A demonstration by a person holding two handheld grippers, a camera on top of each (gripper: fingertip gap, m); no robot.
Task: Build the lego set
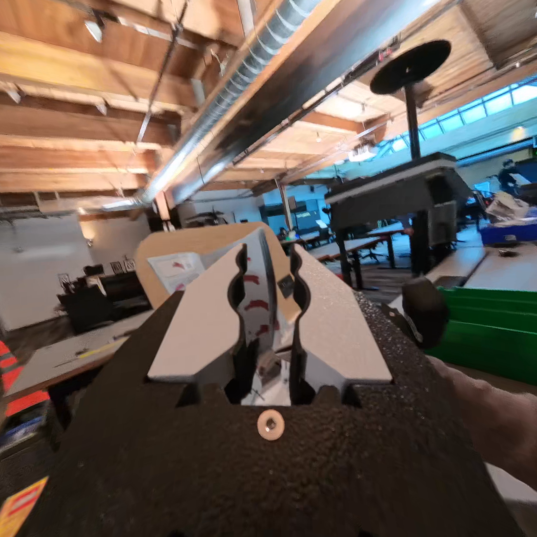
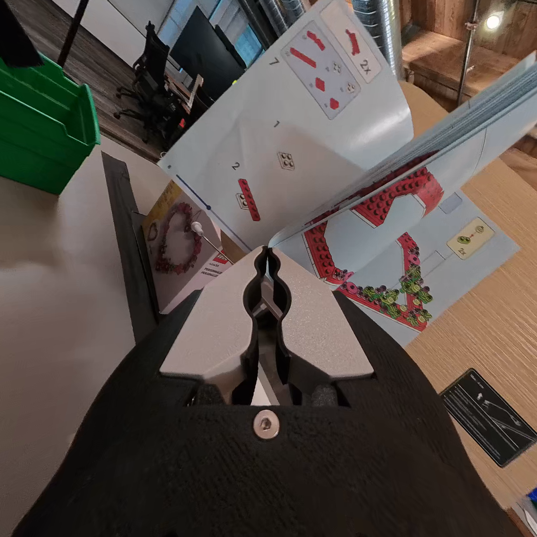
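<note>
The Lego instruction booklet (image 2: 386,255) lies open on a tan wooden board (image 2: 488,284). Its flat page shows a red heart with flowers. My right gripper (image 2: 267,252) is shut, its tips pinching the lower edge of a raised page (image 2: 261,145) with red brick drawings. A thick stack of pages (image 2: 470,122) stands up at the right. In the left wrist view my left gripper (image 1: 268,250) points up and forward. Its jaws stand apart around upright booklet pages (image 1: 258,290), and the right finger (image 1: 325,313) shows a gap to them. No loose bricks show.
A green bin (image 2: 43,122) stands on the white table (image 2: 35,305) at the left and also shows in the left wrist view (image 1: 488,334). The Lego box (image 2: 180,255) leans beside the booklet. A black card (image 2: 488,415) lies on the board. A hand (image 1: 499,421) is at the right. From my right tips it is roughly 20 cm to the black card (image 2: 488,415); from my left, 35 cm.
</note>
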